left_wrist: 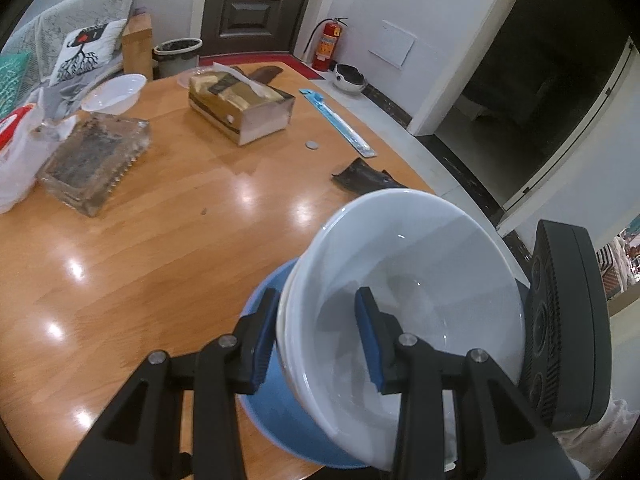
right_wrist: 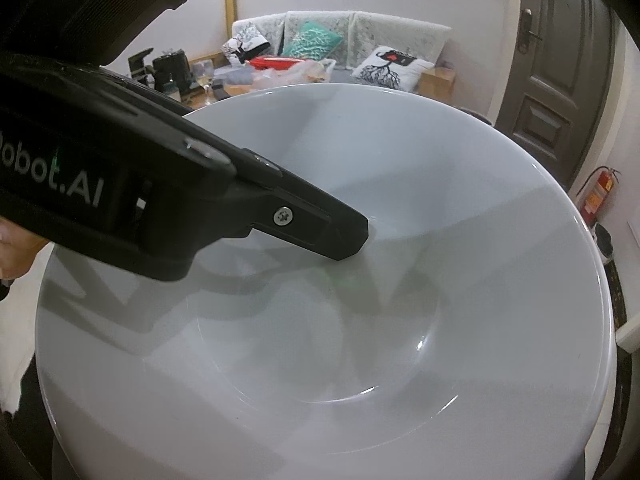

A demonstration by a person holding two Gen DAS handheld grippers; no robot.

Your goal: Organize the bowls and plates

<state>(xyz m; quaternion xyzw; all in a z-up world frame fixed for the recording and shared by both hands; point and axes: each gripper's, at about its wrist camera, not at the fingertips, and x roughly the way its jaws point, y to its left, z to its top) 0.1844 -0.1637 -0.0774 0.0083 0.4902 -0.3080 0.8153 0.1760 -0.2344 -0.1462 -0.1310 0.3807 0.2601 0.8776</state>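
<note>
White glazed ceramic is filling the lower right of the left wrist view: the white bowl (left_wrist: 420,280) is tilting with its mouth towards the camera, at about five o'clock from the middle of the picture. The left gripper (left_wrist: 316,300) is clamping its near wall, with one blue pad (left_wrist: 262,344) pressing from outside and the other sitting inside the bowl. A second white rim seems to be nesting just under the first, though I cannot tell for sure. A blue dish (left_wrist: 280,412) is lying beneath, peeking out at seven o'clock of the bowl, over the edge of the wooden table (left_wrist: 160,260).

The right gripper (left_wrist: 568,320) is showing only as a black body at three o'clock of the bowl, right against its rim. Its fingers are hiding behind the bowl, so I cannot tell whether they are apart or together. In the right wrist view the bowl's inside is taking up nearly everything, and the left gripper's finger is reaching in from nine o'clock.

Across the table, a tissue box (left_wrist: 240,108) is sitting at twelve o'clock, a glass tray (left_wrist: 96,160) at ten o'clock, and a small white bowl (left_wrist: 114,94) at eleven o'clock, well apart from the held one. A coin (left_wrist: 311,145) and a blue strip (left_wrist: 340,124) are lying at one o'clock.
</note>
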